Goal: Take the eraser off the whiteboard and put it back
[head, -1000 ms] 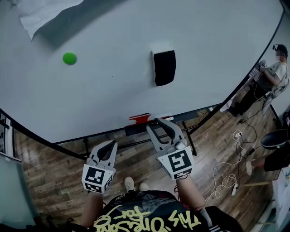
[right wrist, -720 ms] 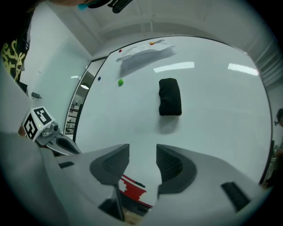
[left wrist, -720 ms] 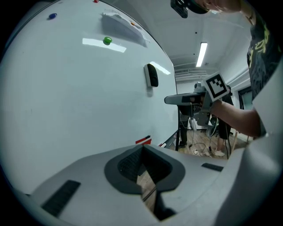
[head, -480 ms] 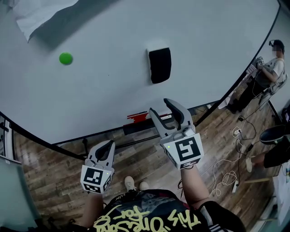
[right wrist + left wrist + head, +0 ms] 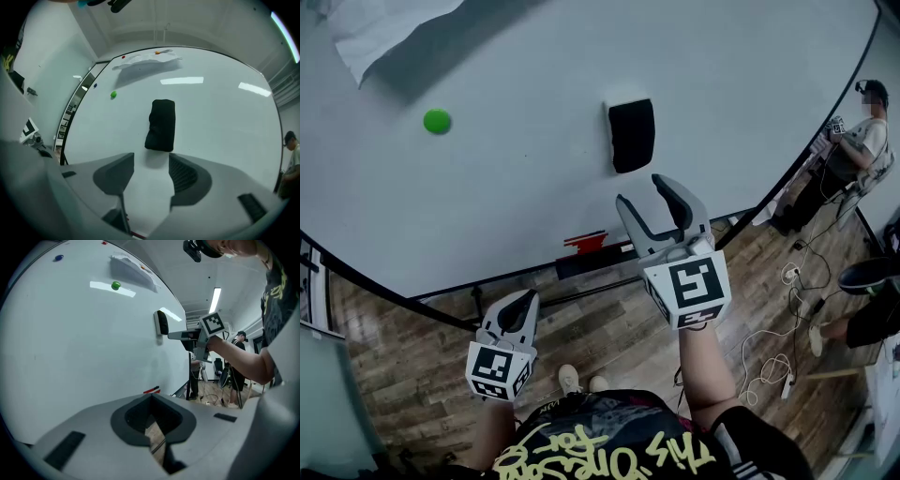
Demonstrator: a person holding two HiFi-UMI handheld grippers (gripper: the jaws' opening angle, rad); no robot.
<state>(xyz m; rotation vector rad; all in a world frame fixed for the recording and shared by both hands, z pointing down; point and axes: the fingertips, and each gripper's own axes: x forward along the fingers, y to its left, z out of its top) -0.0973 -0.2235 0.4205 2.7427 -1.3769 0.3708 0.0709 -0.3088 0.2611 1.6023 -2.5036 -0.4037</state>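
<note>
right gripper just opening, empty | left gripper clenched | eraser on whiteboard, board edges cropped

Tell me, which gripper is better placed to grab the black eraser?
Right. The right gripper faces the eraser, its empty jaws having just been opening. The left gripper hangs low and shut, below the whiteboard.

Bright even light, fisheye-warped edges

The paper sheet is running off the top edge; the red object under the whiteboard is showing too small to identify.
</note>
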